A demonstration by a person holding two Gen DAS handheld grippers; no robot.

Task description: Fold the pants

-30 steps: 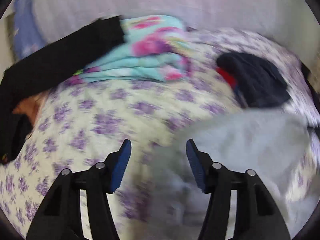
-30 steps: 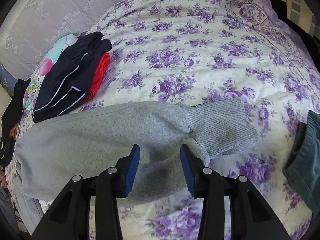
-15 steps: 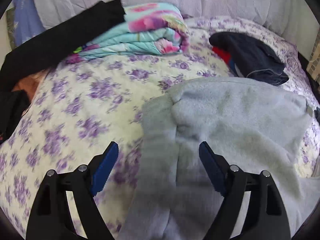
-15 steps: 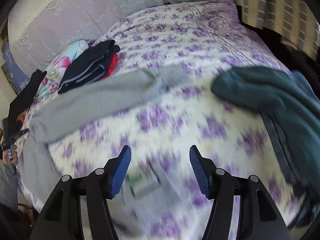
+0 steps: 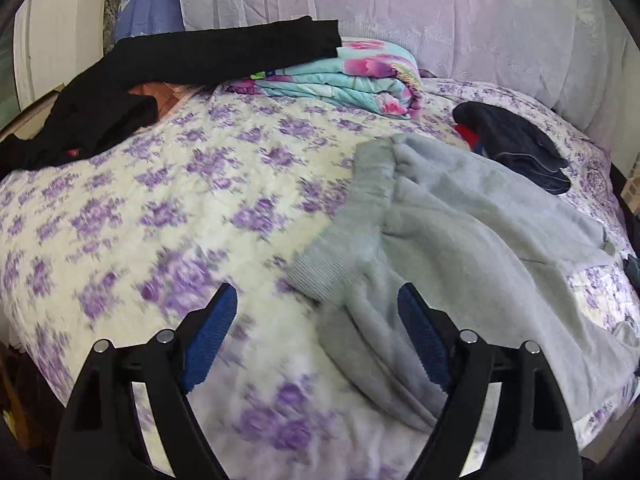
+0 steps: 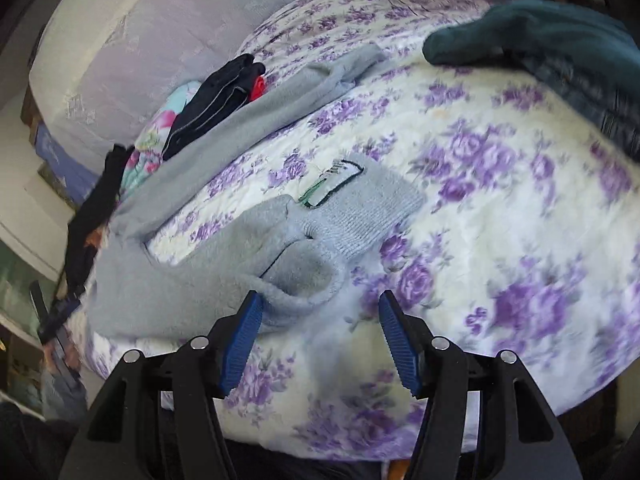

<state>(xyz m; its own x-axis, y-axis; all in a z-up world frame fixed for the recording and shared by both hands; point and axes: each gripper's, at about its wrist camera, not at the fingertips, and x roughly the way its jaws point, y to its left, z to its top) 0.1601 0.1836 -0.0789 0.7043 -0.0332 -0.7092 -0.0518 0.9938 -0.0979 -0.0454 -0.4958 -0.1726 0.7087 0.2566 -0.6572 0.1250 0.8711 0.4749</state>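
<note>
A bedspread [image 5: 168, 200] printed with purple flowers fills most of both views, with pale lilac pillows [image 5: 420, 20] across the top of the left wrist frame. On it lie the grey sweatpants [image 5: 472, 240], spread from the centre toward the right edge of the left wrist view; in the right wrist view they run from the upper centre down the left side to a ribbed cuff [image 6: 360, 216] at mid-frame. A sewn label [image 6: 332, 184] with a dark border sits on the cuff; its writing is too small to read.

A dark teal garment [image 6: 540, 40] lies at the upper right of the right wrist frame. A black garment [image 5: 200, 56] drapes across the upper left of the left wrist frame, over a folded turquoise floral blanket [image 5: 352, 80]. A navy and red folded pile [image 5: 516, 140] sits at the upper right.

The left gripper [image 5: 316, 336] has just been opening; its jaws stand wide apart, empty, its right finger over grey cloth. The right gripper [image 6: 320, 332] also widened a moment ago and holds nothing, its left finger [image 6: 240, 340] just beside a fold of the sweatpants.
</note>
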